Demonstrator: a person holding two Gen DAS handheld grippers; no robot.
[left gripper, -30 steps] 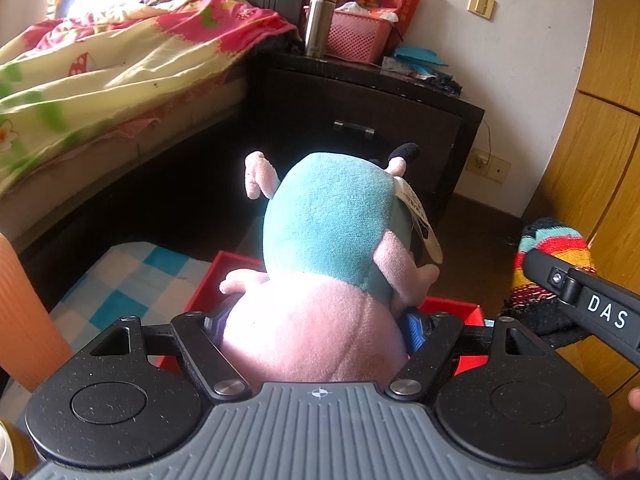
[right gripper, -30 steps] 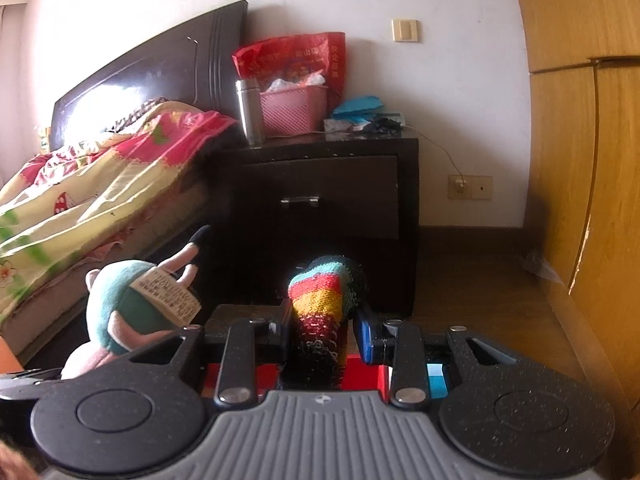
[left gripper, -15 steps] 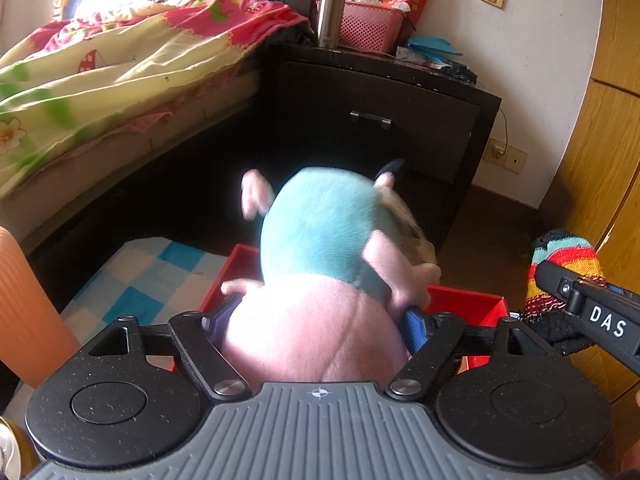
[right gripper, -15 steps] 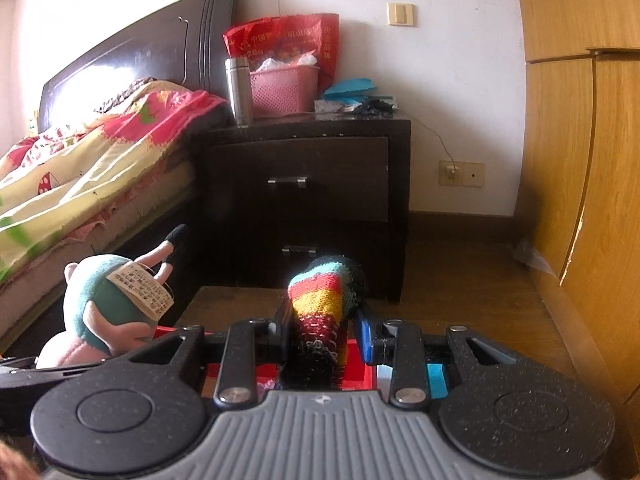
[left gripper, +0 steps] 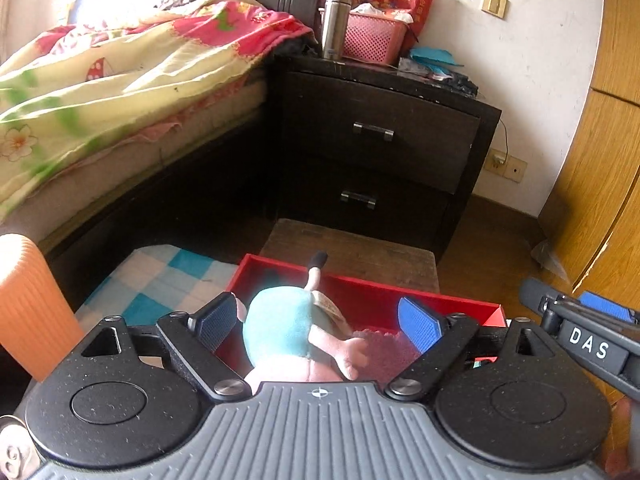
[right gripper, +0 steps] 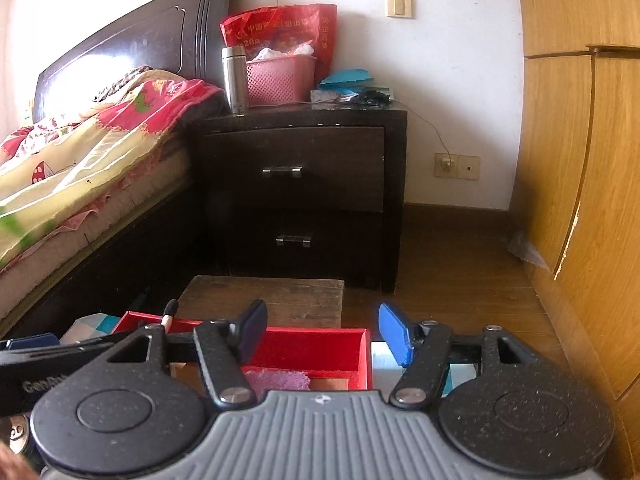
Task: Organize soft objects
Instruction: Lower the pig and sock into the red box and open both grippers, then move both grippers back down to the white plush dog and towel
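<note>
1. We see the left gripper [left gripper: 318, 322] as a grey ribbed body with a small crosshair mark, flanked by two black speckled round housings.
2. Black link arms with silver screws carry fingers [left gripper: 418, 328] faced with blue textured pads.
3. The right gripper [right gripper: 322, 336] has the same build; from the left wrist camera its black side bears white letters "DAS".
4. A bit of skin shows at that view's lower right edge.

A dark two-drawer nightstand [right gripper: 300, 196] stands at twelve o'clock against a white wall [right gripper: 452, 60]. A quilt-covered bed [left gripper: 120, 92] lies at ten, what looks like a wooden wardrobe [right gripper: 580, 160] at three.
</note>
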